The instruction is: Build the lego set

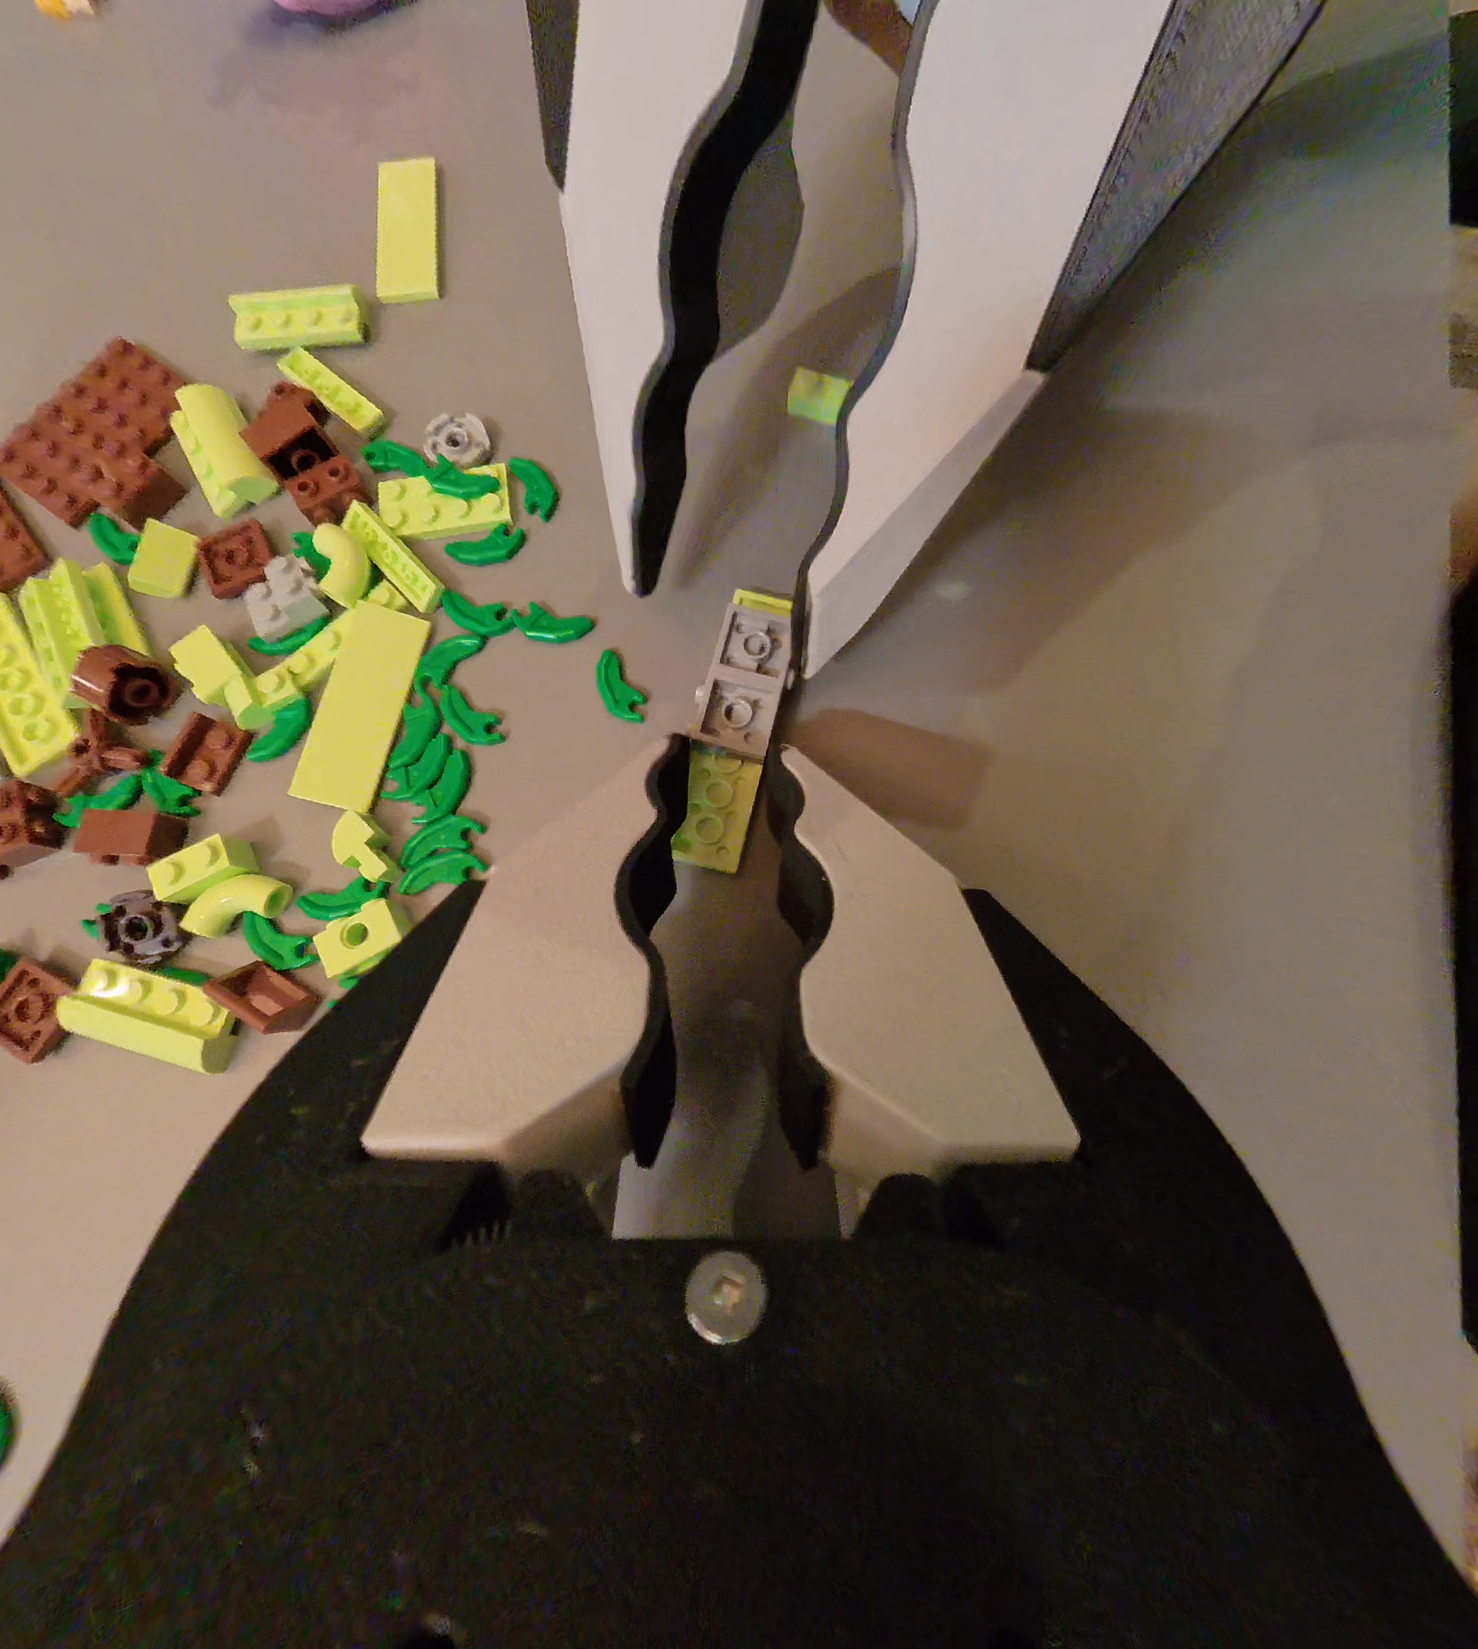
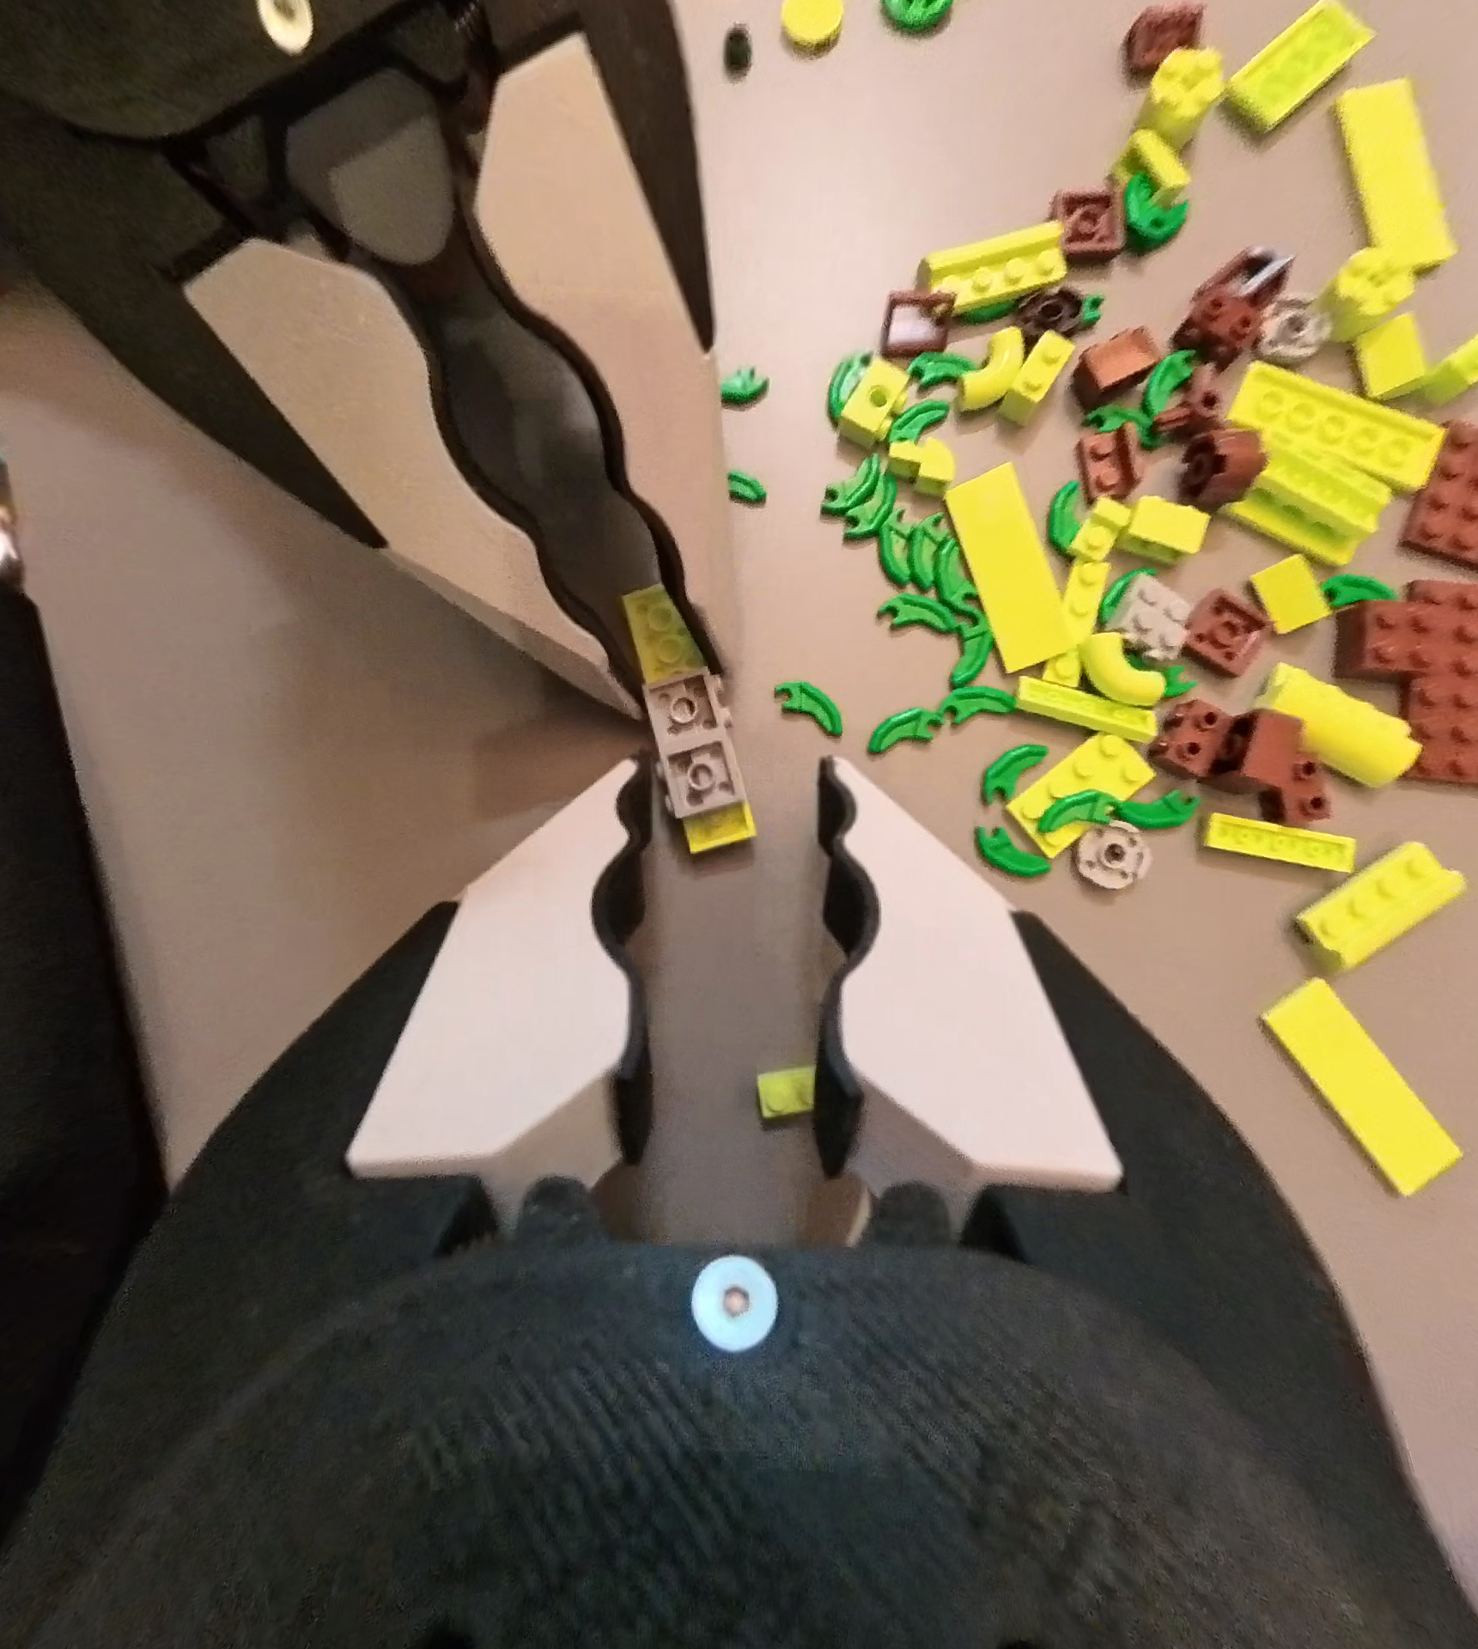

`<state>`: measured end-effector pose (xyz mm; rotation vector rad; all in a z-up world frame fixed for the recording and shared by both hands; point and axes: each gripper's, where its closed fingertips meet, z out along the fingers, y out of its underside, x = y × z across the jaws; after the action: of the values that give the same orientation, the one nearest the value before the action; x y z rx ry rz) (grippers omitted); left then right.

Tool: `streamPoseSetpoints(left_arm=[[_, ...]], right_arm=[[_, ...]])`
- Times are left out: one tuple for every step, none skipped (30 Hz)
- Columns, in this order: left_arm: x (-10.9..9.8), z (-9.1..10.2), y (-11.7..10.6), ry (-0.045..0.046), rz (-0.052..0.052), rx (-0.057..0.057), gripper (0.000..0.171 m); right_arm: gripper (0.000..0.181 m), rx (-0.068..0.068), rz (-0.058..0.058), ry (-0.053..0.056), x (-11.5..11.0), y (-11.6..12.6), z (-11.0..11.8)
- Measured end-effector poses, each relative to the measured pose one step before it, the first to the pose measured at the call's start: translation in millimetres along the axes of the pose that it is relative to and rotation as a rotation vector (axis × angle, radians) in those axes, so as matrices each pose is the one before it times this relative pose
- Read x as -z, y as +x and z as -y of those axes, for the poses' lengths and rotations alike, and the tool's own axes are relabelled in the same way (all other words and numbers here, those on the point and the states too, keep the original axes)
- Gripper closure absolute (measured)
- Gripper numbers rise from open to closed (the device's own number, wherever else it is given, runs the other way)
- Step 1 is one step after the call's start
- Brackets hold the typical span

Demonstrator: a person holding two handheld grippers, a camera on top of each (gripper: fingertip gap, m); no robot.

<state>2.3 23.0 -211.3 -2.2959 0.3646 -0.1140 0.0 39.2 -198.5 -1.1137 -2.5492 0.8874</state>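
Lego pieces (image 1: 209,696) in lime, brown and green lie heaped on the tan table (image 1: 1163,803). Between the two grippers hangs a small assembly (image 1: 739,714): a lime plate with two grey square pieces on top. The left gripper (image 1: 722,767) clamps its lime end. The right gripper (image 2: 730,776) stands open, one fingertip touching the assembly's grey end. A small lime brick (image 2: 784,1090) lies alone nearby.

No readable text, label, brand, number or sign anywhere in either view
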Motion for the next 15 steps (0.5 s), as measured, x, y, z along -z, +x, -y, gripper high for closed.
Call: streamPoseSetpoints(left_arm=[[2.26,2.71,-1.27,0.02326,0.0208,-0.0122,0.156],[3.1,3.74,-2.28,0.03137,0.0255,-0.0116,0.157],[3.29,4.4,-2.23,0.03587,0.0247,-0.0152,0.157],[3.18,4.84,-2.53,0.03702,0.0268,-0.0193,0.157],[3.0,5.21,-2.15,0.03902,0.0281,-0.0264,0.157],[2.82,5.53,-1.66,0.0399,0.0301,-0.033,0.156],[2.45,5.41,-2.0,0.03567,0.0391,-0.0387,0.156],[2.33,4.91,-1.51,0.02369,0.0397,-0.0483,0.156],[2.43,5.33,-1.18,0.01794,0.0416,-0.0566,0.156],[2.68,6.5,-1.42,0.02281,0.0463,-0.0581,0.157],[2.63,7.04,-1.06,0.02818,0.0454,-0.0541,0.156],[2.54,6.92,-1.24,0.02844,0.0451,-0.0465,0.157],[2.22,6.47,-0.83,0.02787,0.0403,-0.0404,0.157],[1.92,5.82,0.41,0.02349,0.0266,-0.031,0.157],[0.87,4.35,0.69,0.01454,0.0159,-0.018,0.157]], right_arm=[[0.143,-0.0237,-0.007,0.0419,4.12,0.88,3.55],[0.14,-0.0339,-0.0043,0.0455,4.9,1.47,3.72],[0.137,-0.0388,-0.003,0.0463,5.57,1.92,3.73],[0.135,-0.0433,0.0,0.0464,5.71,1.99,3.65],[0.132,-0.0472,0.0106,0.0449,5.42,0.71,3.58],[0.131,-0.0492,0.0257,0.042,4.78,-1.69,3.53],[0.13,-0.047,0.0401,0.0371,3.9,-4.09,3.08],[0.129,-0.0443,0.0408,0.0315,2.91,-4.6,2.58],[0.128,-0.0373,0.035,0.0252,2.01,-4.33,1.71],[0.128,-0.0287,0.0286,0.0213,1.59,-3.67,1.44],[0.128,-0.0229,0.0249,0.021,1.31,-3.4,1.54],[0.128,-0.0217,0.0238,0.0206,0.88,-3.1,1.66],[0.127,-0.024,0.0234,0.0177,0.42,-2.75,1.24],[0.126,-0.0247,0.027,0.0173,0.06,-3.08,1.14],[0.128,-0.0214,0.031,0.0206,0.07,-3.98,1.49]])
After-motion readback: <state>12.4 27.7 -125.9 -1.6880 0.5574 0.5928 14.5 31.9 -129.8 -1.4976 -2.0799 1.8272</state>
